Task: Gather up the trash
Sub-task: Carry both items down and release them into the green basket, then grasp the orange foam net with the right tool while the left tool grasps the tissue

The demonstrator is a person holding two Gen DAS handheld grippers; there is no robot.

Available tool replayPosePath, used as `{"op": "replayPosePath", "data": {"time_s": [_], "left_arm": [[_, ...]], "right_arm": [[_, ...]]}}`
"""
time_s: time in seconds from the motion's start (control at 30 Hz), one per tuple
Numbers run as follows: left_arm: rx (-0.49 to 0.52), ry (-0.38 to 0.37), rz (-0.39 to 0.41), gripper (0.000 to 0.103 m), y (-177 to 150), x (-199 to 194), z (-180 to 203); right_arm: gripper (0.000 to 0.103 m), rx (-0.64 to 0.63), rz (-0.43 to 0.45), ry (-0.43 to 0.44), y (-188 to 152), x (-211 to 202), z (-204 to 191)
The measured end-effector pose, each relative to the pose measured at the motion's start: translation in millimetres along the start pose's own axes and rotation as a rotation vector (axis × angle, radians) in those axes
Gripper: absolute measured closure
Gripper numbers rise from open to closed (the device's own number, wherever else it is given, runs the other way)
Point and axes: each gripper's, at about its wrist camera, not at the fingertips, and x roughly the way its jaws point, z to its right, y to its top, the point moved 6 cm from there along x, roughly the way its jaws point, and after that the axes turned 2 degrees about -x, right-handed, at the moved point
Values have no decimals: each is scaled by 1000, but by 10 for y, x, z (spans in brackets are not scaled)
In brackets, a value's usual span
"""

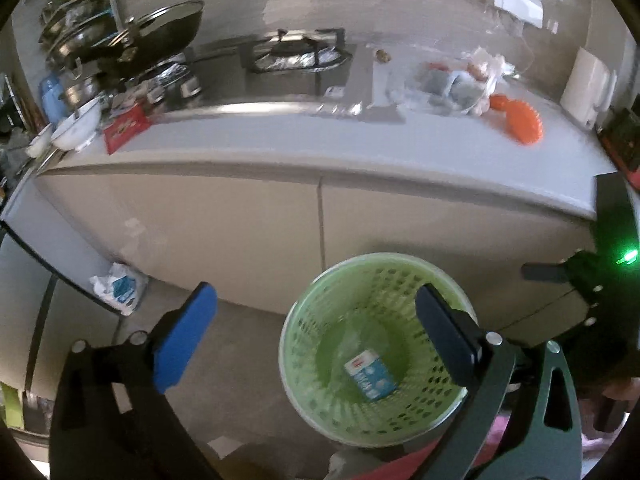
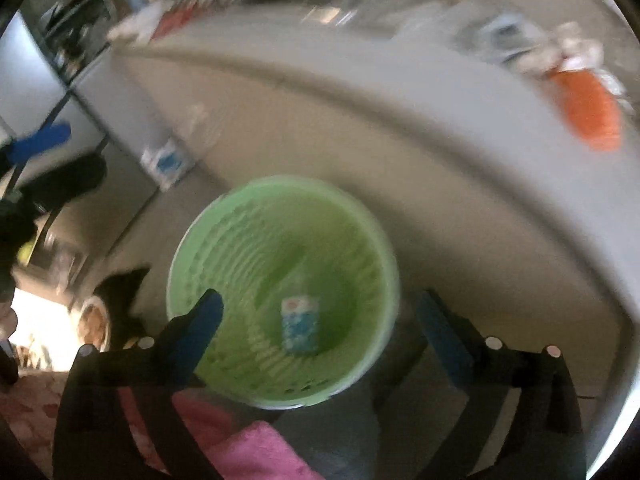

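One small carton lies in the green basket; both claws, left and right, stand wide and empty. We judge the orange piece and wrappers on the desk remain.

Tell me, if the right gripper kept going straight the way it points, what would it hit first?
Probably the green bin: the right gripper, open and empty, aims into its mouth, toward the small carton at the bottom. Blur makes depth uncertain.

Perforated green basket, blue-white carton
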Motion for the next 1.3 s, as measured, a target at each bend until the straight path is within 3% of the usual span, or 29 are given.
{"op": "replayPosePath", "data": {"time_s": [0.17, 0.27, 0.37, 0.47, 0.63, 0.73, 0.9, 0.93, 1.1, 1.3], "left_arm": [[15, -47, 46, 8, 462, 50, 344], [30, -92, 60, 8, 773, 115, 610], [66, -89, 91, 8, 1088, 207, 900], [111, -87, 97, 8, 1354, 361, 1172], [125, -128, 58, 8, 1746, 718, 1564], [116, -136, 41, 8, 1941, 891, 1757], [133, -144, 34, 8, 2178, 1039, 2054], [137, -149, 36, 8, 2259, 1064, 2146], [157, -204, 61, 8, 2645, 1166, 2600], [208, -232, 51, 8, 3063, 1588, 3270]], "right_arm": [[3, 151, 174, -97, 322, -557, 865], [3, 226, 230, -166, 491, -731, 1484], [3, 258, 231, -219, 646, -714, 2004], [3, 268, 226, -208, 780, -592, 2346], [4, 252, 211, -164, 926, -346, 2598], [20, 244, 188, -116, 998, -181, 2692], [77, 254, 169, -17, 1027, -96, 2780], [83, 256, 176, -1, 1013, -135, 2803], [86, 246, 210, 2, 992, -398, 2986], [86, 294, 237, -25, 915, -678, 3412]]}}
